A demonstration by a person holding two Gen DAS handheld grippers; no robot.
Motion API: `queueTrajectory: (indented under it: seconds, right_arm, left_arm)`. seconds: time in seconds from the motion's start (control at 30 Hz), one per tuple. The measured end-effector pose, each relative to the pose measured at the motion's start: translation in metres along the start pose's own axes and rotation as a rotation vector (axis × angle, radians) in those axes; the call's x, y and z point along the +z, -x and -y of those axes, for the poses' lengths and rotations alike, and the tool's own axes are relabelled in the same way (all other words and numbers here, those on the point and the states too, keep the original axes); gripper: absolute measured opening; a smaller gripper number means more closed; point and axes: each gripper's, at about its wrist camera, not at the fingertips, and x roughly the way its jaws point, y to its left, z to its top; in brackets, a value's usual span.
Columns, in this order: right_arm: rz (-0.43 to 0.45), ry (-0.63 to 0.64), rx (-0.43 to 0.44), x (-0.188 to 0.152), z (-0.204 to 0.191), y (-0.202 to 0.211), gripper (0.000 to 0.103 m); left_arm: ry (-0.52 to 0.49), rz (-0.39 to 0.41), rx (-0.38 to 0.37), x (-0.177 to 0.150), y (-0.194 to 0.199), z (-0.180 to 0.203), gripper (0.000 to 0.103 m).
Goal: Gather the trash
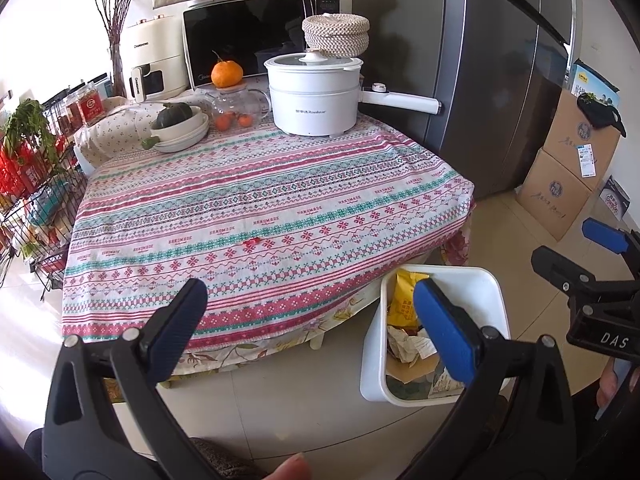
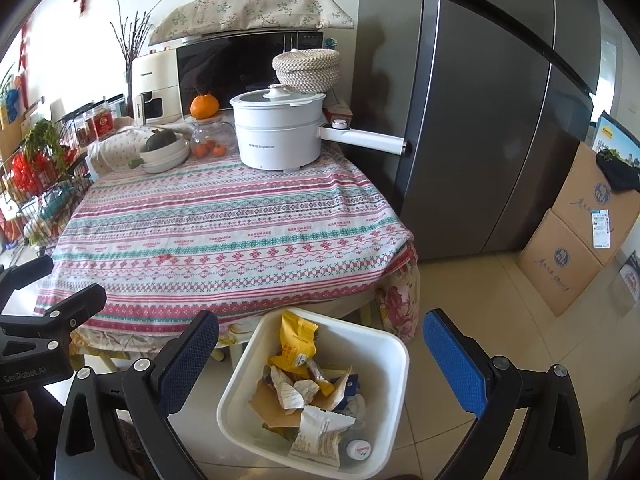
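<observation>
A white square trash bin [image 2: 394, 344] stands on the floor beside the table, holding several crumpled wrappers, a yellow packet [image 2: 294, 340] and a small bottle [image 2: 358, 449]. It also shows in the left wrist view [image 1: 494, 284]. A tiny red scrap [image 1: 251, 243] lies on the patterned tablecloth; it also shows in the right wrist view [image 2: 165, 258]. My left gripper [image 1: 310, 322] is open and empty, held before the table's near edge. My right gripper [image 2: 320, 354] is open and empty, above the bin.
The table [image 1: 280, 184] carries a white electric pot [image 1: 316, 94], a glass teapot with an orange on it [image 1: 236, 100], stacked bowls [image 1: 180, 130] and a microwave [image 1: 256, 36]. A grey fridge [image 2: 480, 100] stands at right, cardboard boxes [image 2: 576, 240] beyond, wire racks [image 1: 36, 200] at left.
</observation>
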Motion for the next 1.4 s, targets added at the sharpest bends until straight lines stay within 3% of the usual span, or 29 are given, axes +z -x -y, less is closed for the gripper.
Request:
queueTrajectory:
  seconds: [1.4]
  right_arm:
    - [0.0,-0.021,-0.007,-0.0021,0.0038,-0.0016,0.103]
  left_arm:
    - [-0.005,-0.007,0.007,0.0005,-0.0002,-0.0069,0.102]
